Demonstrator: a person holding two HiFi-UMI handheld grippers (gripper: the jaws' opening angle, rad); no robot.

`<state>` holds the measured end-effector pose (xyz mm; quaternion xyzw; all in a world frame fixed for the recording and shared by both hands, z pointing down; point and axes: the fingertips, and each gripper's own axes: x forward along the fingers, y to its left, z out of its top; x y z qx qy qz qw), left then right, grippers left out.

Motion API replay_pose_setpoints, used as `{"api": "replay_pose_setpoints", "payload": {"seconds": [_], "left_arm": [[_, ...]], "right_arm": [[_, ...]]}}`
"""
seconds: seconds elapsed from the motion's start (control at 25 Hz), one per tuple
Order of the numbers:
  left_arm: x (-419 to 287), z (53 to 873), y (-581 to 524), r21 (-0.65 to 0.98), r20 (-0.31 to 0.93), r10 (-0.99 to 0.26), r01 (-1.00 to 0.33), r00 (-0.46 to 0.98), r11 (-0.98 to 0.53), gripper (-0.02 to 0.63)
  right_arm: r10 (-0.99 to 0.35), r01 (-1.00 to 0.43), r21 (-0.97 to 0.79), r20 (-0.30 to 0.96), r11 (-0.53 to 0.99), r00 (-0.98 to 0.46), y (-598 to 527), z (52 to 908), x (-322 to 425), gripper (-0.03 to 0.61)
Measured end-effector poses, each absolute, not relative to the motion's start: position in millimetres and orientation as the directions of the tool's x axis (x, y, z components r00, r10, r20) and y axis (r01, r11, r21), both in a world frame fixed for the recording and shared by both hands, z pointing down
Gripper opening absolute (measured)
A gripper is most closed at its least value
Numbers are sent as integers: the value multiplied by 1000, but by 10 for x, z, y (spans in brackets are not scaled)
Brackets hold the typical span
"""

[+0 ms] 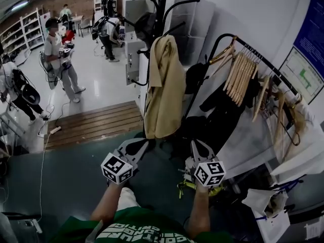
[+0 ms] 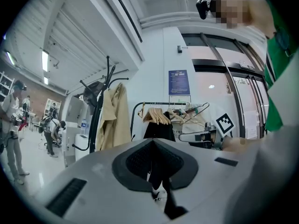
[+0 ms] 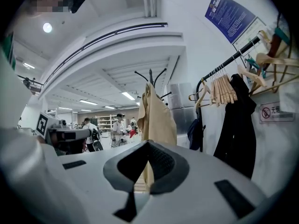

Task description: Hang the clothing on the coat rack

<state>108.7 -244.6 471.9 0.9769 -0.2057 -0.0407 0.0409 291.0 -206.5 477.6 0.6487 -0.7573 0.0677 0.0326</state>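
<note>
A beige coat (image 1: 164, 85) hangs from the black coat rack (image 1: 163, 6), straight ahead of me. Both grippers are held low in front of it, pointing at its hem, and touch nothing. My left gripper (image 1: 132, 148) is shut and empty; the left gripper view shows its jaws (image 2: 153, 141) together, with the coat (image 2: 114, 120) off to the left. My right gripper (image 1: 200, 148) is also shut and empty. In the right gripper view its jaws (image 3: 148, 143) meet, and the coat (image 3: 156, 120) hangs just beyond their tip.
A garment rail (image 1: 253, 52) to the right carries several wooden hangers (image 1: 240, 75) and a black garment (image 1: 223, 113). A wooden platform (image 1: 96, 123) lies to the left. People (image 1: 58, 59) stand at the back left. A yellow item (image 1: 190, 187) lies on the floor.
</note>
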Motion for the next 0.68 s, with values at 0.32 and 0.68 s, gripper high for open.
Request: {"api": "replay_pose_setpoints", "payload": {"seconds": [0.32, 0.68], "left_arm": [[972, 4709, -2380, 122, -74, -452, -441, 889, -889, 5], [912, 4734, -2279, 134, -70, -472, -460, 879, -878, 5]], "right_arm": [[-982, -990, -74, 140, 117, -127, -1910, 4931, 2950, 8], [-984, -989, -81, 122, 120, -129, -1797, 4964, 2914, 8]]}}
